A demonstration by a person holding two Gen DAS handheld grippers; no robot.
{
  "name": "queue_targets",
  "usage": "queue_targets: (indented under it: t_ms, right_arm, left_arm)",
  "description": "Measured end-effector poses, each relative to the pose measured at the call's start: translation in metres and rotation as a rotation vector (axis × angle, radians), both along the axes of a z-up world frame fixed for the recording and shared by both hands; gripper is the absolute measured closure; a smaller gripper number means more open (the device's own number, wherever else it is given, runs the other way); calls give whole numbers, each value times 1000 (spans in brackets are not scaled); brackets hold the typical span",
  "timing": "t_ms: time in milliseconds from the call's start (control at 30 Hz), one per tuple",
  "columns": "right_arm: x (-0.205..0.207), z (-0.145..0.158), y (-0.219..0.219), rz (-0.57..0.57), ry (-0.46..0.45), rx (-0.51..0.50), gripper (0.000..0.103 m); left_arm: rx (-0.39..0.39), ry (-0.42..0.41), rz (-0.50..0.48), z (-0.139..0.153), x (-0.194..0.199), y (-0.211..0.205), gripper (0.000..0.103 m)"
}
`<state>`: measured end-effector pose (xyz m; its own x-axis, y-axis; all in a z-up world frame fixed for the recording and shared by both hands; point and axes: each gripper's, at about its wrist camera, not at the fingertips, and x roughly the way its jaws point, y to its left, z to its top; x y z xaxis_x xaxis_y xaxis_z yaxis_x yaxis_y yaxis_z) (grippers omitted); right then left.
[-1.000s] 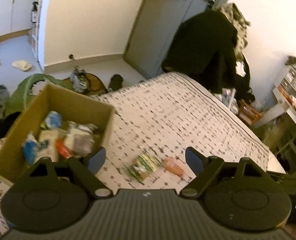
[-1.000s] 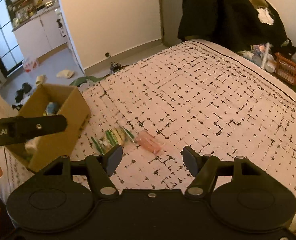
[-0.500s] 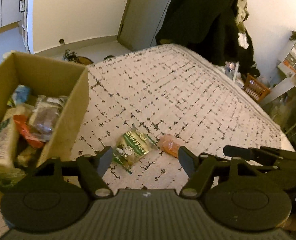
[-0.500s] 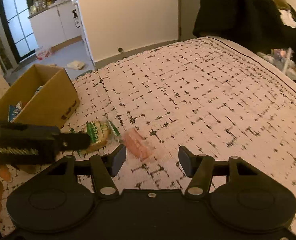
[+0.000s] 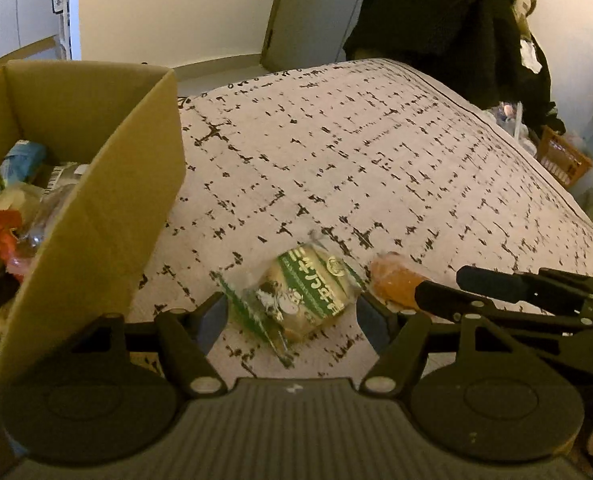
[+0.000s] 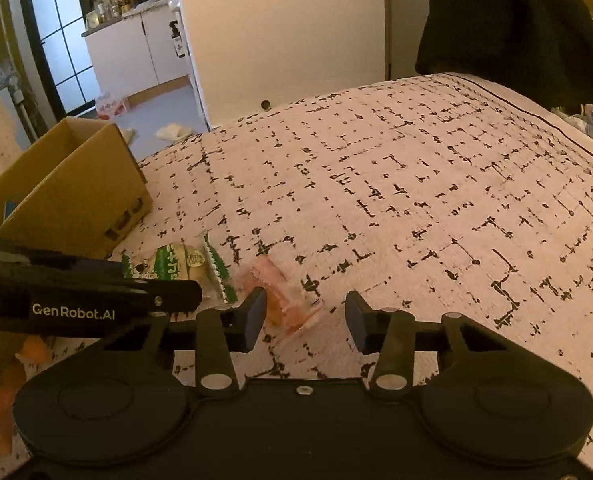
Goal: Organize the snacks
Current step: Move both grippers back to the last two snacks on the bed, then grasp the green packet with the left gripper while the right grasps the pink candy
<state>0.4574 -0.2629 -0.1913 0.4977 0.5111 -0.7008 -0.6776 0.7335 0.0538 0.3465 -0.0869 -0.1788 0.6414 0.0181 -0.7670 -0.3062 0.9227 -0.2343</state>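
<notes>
A green-and-clear wrapped bun (image 5: 302,294) lies on the patterned bedspread (image 5: 356,160), between the fingers of my open left gripper (image 5: 292,316). It also shows in the right wrist view (image 6: 178,264). An orange snack packet (image 6: 282,300) lies just right of it, partly between the fingers of my open right gripper (image 6: 305,316); it also shows in the left wrist view (image 5: 396,284). A cardboard box (image 5: 96,184) with several snacks stands at the left, also seen in the right wrist view (image 6: 76,188).
Dark clothes (image 5: 448,12) hang at the far end of the bed. An orange basket (image 5: 562,158) sits on the floor at right. The bed's far edge drops to the floor near a wall (image 6: 280,28).
Both grippers have moved forward and down toward the two packets. The bun now sits between the left fingers, and the orange packet lies at the right fingers.
</notes>
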Motion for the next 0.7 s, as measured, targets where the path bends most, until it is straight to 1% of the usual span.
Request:
queue_targets:
  t_ms: [67,133,200,267,367,433,467,533,567,600,700]
  right_arm:
    - [-2,1,0,9,-35,-29,60]
    - [-1,-1,-1,3,-29,-56,60]
    - [0,-2,-4,-16,-20,-66,68]
    - [0,0,-6,-19,-15,-62,71]
    - [-2,2,-5,-8,-8,-49,71]
    - [-6,4,-3,6,-27,-49,71]
    - [-7,5,-3,16,-37,-49,70]
    - [-7,6,-3,11,-42,-56,62]
    - [-7,6,-3,5,-45,-59,51]
    - [-7,5,-3,5,-49,-63,48]
    - [-8,3,-2,22,-56,-81,47]
  left_arm:
    - [6,-9,4,0,2,-1,32]
    - [15,-18,12,-1,5,-2,31]
    - [22,-22,8,-3,7,-4,28]
    - [53,-23,-8,-5,10,-9,25]
    - [91,-25,-23,-7,13,-16,22]
    - [110,-29,-18,-9,16,-18,20]
    - [118,-30,-15,-10,18,-19,20]
    - [124,-34,-4,-10,21,-20,20]
    - [118,-38,4,-10,21,-19,20]
    - [106,-47,17,-10,22,-17,20]
    - [99,-64,32,-11,24,-15,20]
